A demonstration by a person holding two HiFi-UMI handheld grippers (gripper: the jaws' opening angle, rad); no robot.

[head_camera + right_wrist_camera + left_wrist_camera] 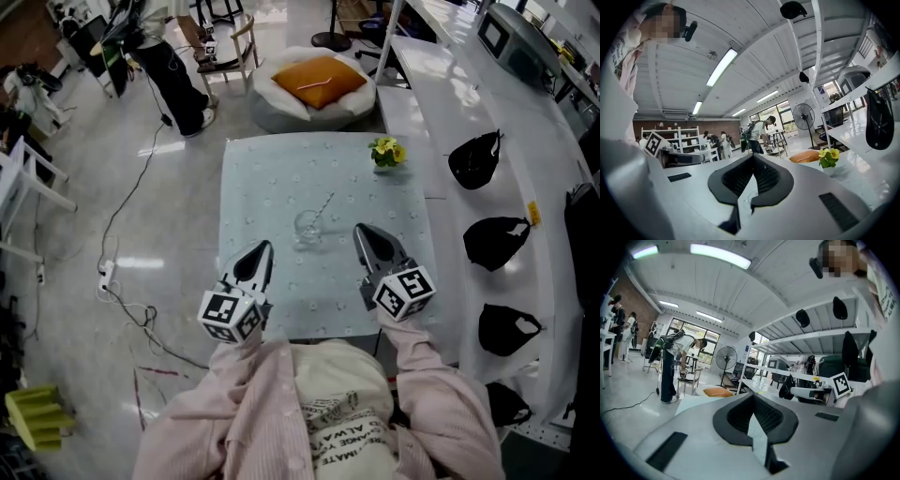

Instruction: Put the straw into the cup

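The left gripper (pixel 262 251) is hovering with fingers together and empty, the straw (pixel 323 203) is leaning in the clear cup (pixel 307 227) mid-counter (pixel 272 178), and the right gripper (pixel 362 234), fingers likewise closed on nothing, is hanging close enough that a stray sweep might topple the cup.

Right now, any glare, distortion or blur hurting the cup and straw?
Head view: sharp, even light, but the clear cup is faint against the pale table and the straw is thin. Left gripper view: fisheye bend, ceiling light blown out. Right gripper view: same bend, dark vignette at corners.
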